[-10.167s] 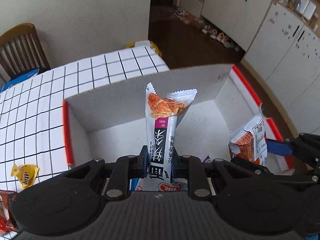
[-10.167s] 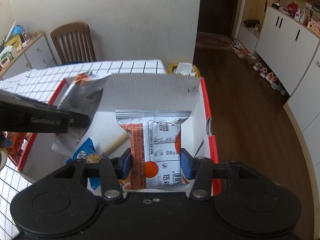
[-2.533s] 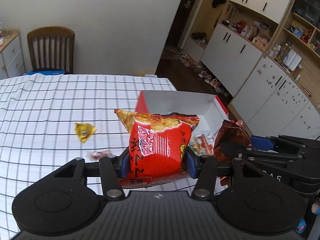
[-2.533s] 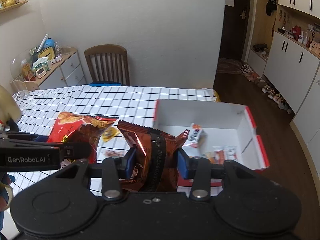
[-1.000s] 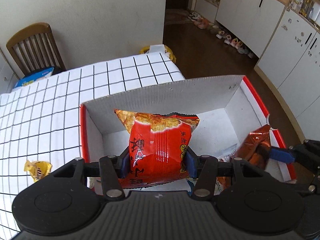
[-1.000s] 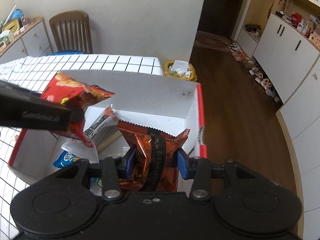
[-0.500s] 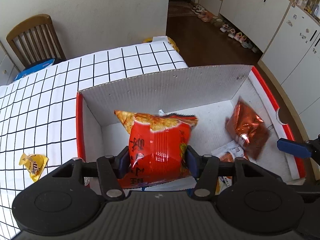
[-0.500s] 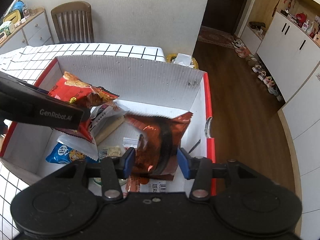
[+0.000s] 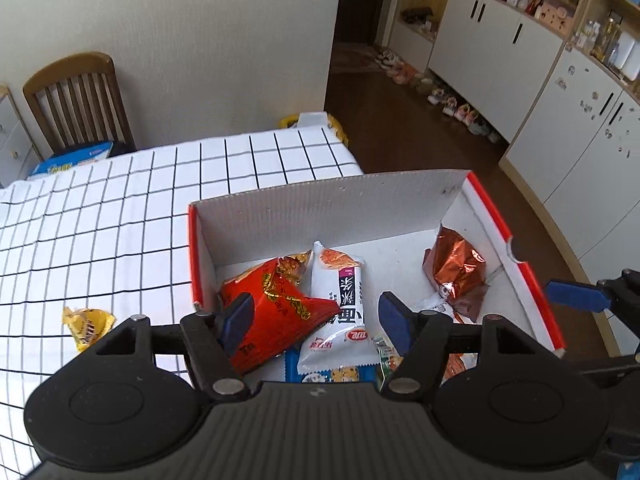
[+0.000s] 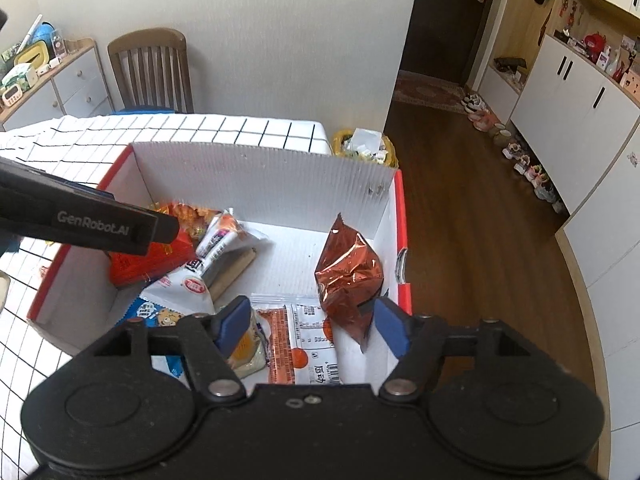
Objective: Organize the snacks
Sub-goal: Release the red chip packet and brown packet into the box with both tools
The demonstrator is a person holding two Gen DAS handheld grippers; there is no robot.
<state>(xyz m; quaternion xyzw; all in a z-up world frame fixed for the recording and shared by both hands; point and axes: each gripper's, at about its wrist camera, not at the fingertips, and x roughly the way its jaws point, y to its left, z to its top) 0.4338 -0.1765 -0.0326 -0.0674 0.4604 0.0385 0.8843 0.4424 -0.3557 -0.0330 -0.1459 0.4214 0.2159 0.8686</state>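
A white cardboard box with red rims (image 9: 332, 208) (image 10: 264, 176) stands at the table's right end and holds several snack packs. The red chip bag (image 9: 276, 308) (image 10: 148, 260) lies at the box's left side, next to a white snack bar pack (image 9: 344, 292) (image 10: 208, 256). The copper foil bag (image 9: 456, 276) (image 10: 348, 276) lies at the right side. My left gripper (image 9: 316, 320) is open and empty above the box's near left. My right gripper (image 10: 312, 324) is open and empty above the near right.
A yellow candy pack (image 9: 86, 322) lies on the checked tablecloth (image 9: 100, 216) left of the box. A wooden chair (image 9: 76, 104) (image 10: 152, 68) stands behind the table. A bin (image 10: 364, 146) and bare floor lie past the table's right edge.
My left gripper opened and the red chip bag dropped into the box. My right gripper, having just let the copper bag fall, opened wider. Both grippers rose a little.
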